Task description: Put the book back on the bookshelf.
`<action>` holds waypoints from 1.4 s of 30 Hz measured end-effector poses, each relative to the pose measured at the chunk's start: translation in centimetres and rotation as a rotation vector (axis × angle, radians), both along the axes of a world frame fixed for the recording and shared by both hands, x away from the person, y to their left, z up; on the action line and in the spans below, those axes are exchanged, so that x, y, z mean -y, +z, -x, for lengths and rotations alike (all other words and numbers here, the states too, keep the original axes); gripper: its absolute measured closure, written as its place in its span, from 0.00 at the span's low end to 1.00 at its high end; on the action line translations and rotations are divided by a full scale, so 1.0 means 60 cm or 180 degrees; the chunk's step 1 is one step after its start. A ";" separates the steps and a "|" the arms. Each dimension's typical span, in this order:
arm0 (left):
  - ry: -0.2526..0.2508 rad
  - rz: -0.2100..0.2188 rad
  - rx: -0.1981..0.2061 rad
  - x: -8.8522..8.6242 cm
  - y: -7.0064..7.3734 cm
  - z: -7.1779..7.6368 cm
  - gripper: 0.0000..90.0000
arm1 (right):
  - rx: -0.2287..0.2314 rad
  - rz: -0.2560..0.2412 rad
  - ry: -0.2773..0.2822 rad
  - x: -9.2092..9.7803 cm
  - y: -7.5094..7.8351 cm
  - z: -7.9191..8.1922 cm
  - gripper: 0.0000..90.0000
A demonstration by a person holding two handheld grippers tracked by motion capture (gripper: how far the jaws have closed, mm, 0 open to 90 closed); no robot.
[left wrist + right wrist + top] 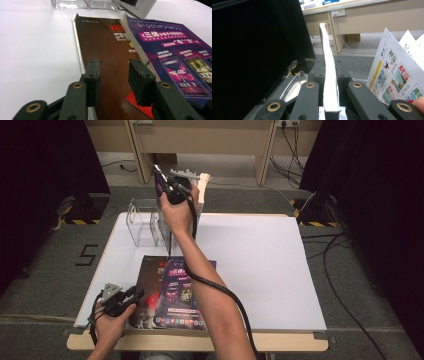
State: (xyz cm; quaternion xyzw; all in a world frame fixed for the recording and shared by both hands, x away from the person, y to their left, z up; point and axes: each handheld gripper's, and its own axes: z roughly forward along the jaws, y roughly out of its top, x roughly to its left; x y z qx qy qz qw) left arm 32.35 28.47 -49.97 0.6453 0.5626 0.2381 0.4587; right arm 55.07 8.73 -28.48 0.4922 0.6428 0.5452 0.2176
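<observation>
Two magazines flat on table (260, 250), one more going to clear rack (142, 222).
R gripper (172, 182) clamps booklet (329, 75) edge above rack; L gripper (113, 75) jaws apart w/ nothing between, over brown magazine (105, 50) beside purple magazine (175, 57).

Bare forearms, black tools (113, 75) with brass rivets, trailing black cables

Two flat booklets lie on the white table (260, 265): one dark brown glossy booklet (150, 285) and one purple glossy booklet (187, 292) overlapping its right side. A third, one thin white-edged booklet (329, 75), is clamped upright in the right gripper (175, 187), making three booklets in all. One clear plastic divided stand (142, 222) sits at the far left of the table. There are two grippers, the left gripper (113, 75) being the second, each with two black jaws.
</observation>
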 end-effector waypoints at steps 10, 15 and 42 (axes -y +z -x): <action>-0.0003 0.0004 -0.0007 0.001 -0.001 -0.001 0.68 | 0.0010 -0.0031 -0.0164 0.006 -0.023 -0.002 0.93; -0.0015 0.0004 -0.0005 0.002 -0.001 -0.001 0.68 | 0.0194 -0.0040 -0.0204 0.004 -0.005 0.008 0.93; -0.0052 0.0007 -0.0027 0.009 -0.003 0.000 0.67 | -0.0516 0.0156 -0.0130 0.023 -0.028 0.001 0.78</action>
